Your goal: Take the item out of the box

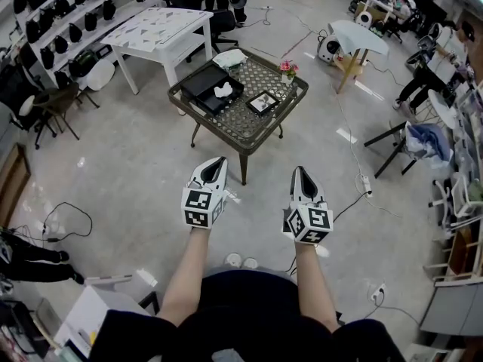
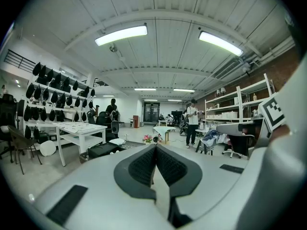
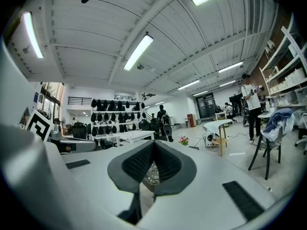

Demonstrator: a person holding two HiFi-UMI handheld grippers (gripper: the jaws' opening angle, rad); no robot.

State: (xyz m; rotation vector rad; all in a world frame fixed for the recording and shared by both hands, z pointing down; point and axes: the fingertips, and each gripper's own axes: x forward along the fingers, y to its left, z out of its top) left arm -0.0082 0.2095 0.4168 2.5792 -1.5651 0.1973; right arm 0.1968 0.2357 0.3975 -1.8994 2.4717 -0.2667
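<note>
Nearest in the head view are the person's forearms, with the left tongs [image 1: 217, 163] and the right tongs [image 1: 300, 173] held side by side over the floor, both with jaws together and empty. Well beyond them stands the lattice worktop [image 1: 249, 123]; the black box [image 1: 202, 83] sits on its far-left part, cornerwise to the person, with the white item [image 1: 223, 91] inside it. The box lies ahead and slightly left, so the left tongs look the nearer.

Left gripper view: the left tongs [image 2: 155, 146] are closed, and the box [image 2: 101, 150] shows far off, left of the tips.

Right gripper view: the right tongs [image 3: 154, 143] are closed on nothing; the worktop [image 3: 152, 174] shows below the tips, the box hidden
</note>
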